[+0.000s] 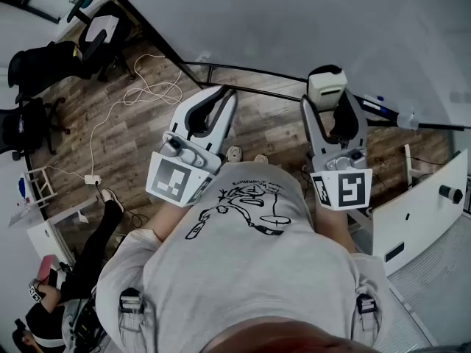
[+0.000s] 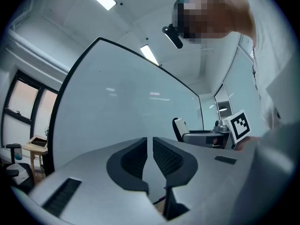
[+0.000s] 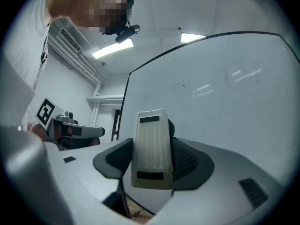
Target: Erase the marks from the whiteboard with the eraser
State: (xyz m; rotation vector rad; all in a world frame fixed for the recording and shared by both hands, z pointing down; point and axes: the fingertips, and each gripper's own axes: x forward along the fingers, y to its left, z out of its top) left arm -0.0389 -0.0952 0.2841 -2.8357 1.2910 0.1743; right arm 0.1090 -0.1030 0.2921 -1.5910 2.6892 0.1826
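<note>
The whiteboard (image 1: pixel 309 20) fills the top of the head view, and its grey surface shows no clear marks. My right gripper (image 1: pixel 329 100) is shut on a white ribbed eraser (image 1: pixel 326 85), which stands upright just in front of the board's lower edge. In the right gripper view the eraser (image 3: pixel 151 139) sits clamped between the dark pads (image 3: pixel 190 161), with the whiteboard (image 3: pixel 225 93) right behind it. My left gripper (image 1: pixel 223 98) hovers beside it, to the left. Its jaws are shut with only a thin slit and nothing between them (image 2: pixel 150 144). The whiteboard (image 2: pixel 122 111) faces it closely.
The board's tray (image 1: pixel 397 116) holds a small object at the right. A white panel (image 1: pixel 423 204) leans at the far right. On the wooden floor (image 1: pixel 132 123) lies a white cable (image 1: pixel 151 90). Office chairs (image 1: pixel 44 65) and a seated person (image 1: pixel 81 271) are at the left.
</note>
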